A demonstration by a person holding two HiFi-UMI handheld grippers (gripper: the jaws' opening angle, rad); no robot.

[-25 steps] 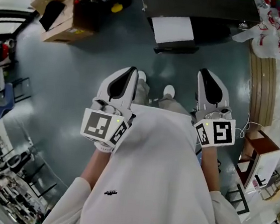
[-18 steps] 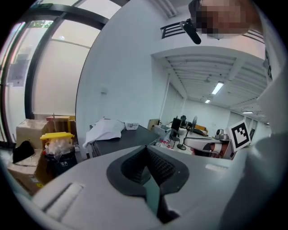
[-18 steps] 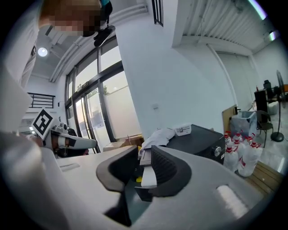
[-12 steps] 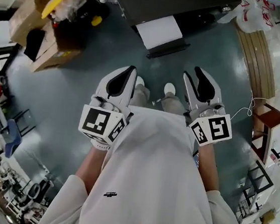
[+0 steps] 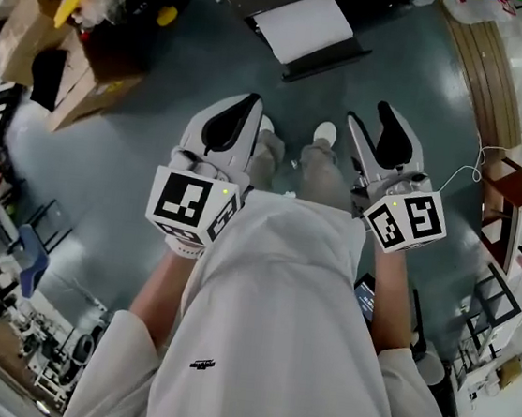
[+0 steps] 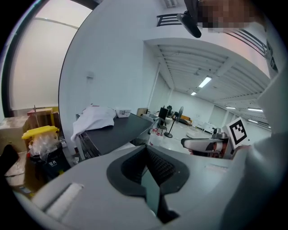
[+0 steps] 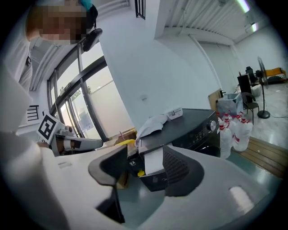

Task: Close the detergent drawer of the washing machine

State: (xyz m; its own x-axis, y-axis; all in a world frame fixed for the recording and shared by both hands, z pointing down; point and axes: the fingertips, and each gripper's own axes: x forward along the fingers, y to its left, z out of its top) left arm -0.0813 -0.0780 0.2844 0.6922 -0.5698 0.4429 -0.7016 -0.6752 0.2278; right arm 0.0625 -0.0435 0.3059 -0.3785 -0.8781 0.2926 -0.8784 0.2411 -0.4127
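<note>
Your right claw [image 5: 375, 122] has just been opening and now gapes wide with nothing in it, while your left claw [image 5: 245, 107] is pressed shut and empty. Both hang at your waist, well apart from the detergent drawer [image 5: 300, 25], which sticks out white from the front of the dark washing machine [image 7: 198, 123] across the floor [image 5: 137, 140]. Go in with those jaws spread and one tip could, I reckon, hook the drawer's rim or slip past its front; shove off-centre and it may skew and stop short of flush.
</note>
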